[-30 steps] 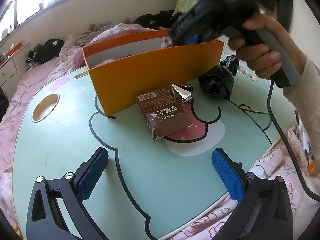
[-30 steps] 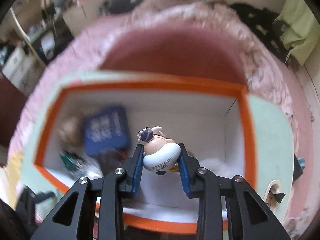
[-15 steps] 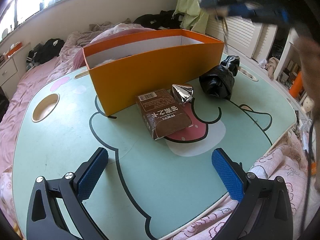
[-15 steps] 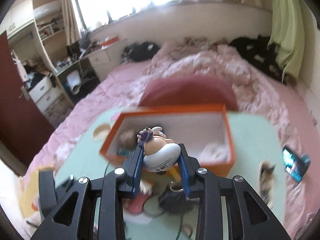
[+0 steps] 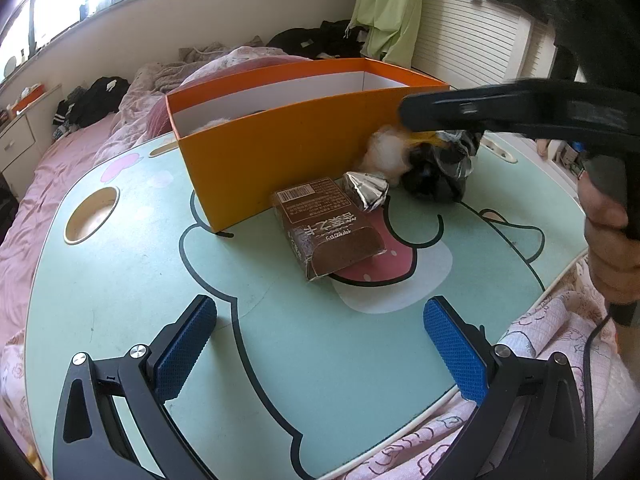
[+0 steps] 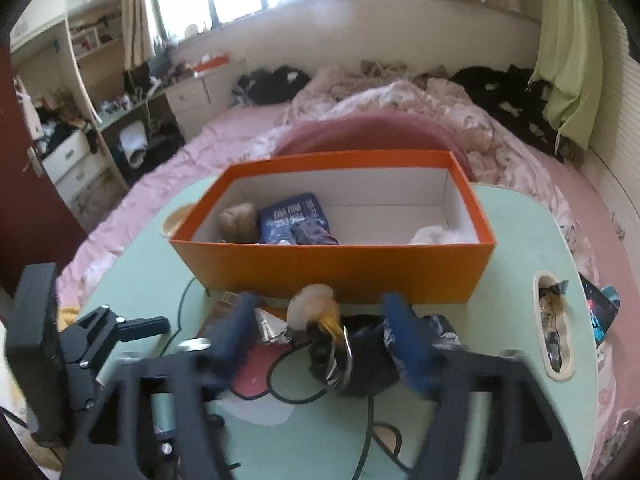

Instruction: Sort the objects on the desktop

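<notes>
My right gripper point(image 6: 320, 332) hangs low over the table, just in front of the orange box point(image 6: 332, 264). Its jaws are opening, and the blue pads no longer press on anything. The little round toy figure point(image 6: 314, 306) is blurred between them, loose, above a crumpled black bag point(image 6: 360, 364). In the left wrist view the toy point(image 5: 384, 152) is a pale blur beside the box point(image 5: 280, 152) and the black bag point(image 5: 436, 178). My left gripper point(image 5: 320, 344) stands open over the near table, empty. A brown carton point(image 5: 328, 224) and a foil wrapper point(image 5: 366, 190) lie ahead of it.
Inside the box lie a blue packet point(image 6: 294, 218), a brown fuzzy ball point(image 6: 240, 222) and white fluff point(image 6: 440, 236). The green cartoon table point(image 5: 280, 360) has a round cup hole point(image 5: 92, 216) at the left and a slot point(image 6: 554, 328) at the right. Pink bedding surrounds it.
My right gripper came back from above the box to the table in front of it, then its jaws spread and the toy left the pads. The left gripper stayed put.
</notes>
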A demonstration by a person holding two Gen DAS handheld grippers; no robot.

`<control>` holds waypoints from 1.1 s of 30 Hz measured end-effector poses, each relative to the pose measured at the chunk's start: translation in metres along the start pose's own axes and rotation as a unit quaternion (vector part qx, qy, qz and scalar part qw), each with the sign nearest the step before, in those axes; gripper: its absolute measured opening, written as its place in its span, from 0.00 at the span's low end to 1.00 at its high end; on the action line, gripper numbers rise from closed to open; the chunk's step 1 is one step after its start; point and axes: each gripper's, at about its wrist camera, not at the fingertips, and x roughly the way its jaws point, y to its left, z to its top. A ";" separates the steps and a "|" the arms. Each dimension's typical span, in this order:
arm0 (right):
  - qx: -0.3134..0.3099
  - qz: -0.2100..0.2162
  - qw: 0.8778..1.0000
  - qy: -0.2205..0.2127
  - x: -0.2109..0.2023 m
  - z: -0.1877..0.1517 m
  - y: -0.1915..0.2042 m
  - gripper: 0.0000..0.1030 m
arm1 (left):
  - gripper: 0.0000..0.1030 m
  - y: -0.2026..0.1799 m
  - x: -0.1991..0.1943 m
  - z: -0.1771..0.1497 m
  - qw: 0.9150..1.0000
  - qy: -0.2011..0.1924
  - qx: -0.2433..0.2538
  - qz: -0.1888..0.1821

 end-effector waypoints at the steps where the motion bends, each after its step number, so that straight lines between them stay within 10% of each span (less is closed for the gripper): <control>1: -0.004 0.000 1.000 -0.006 -0.003 -0.002 0.001 0.77 | 1.00 0.000 0.000 0.000 1.000 0.000 0.000 0.000; 13: -0.066 -0.073 0.994 0.043 -0.005 -0.070 0.002 0.80 | 1.00 0.001 0.000 -0.001 1.000 0.000 0.000 0.000; 16: -0.045 -0.073 0.996 0.036 -0.002 -0.077 -0.007 1.00 | 1.00 0.001 -0.001 0.000 1.000 0.000 0.001 0.000; 33: -0.046 -0.068 0.997 0.013 -0.004 -0.080 -0.009 1.00 | 1.00 0.001 -0.002 -0.002 1.000 0.000 0.001 0.000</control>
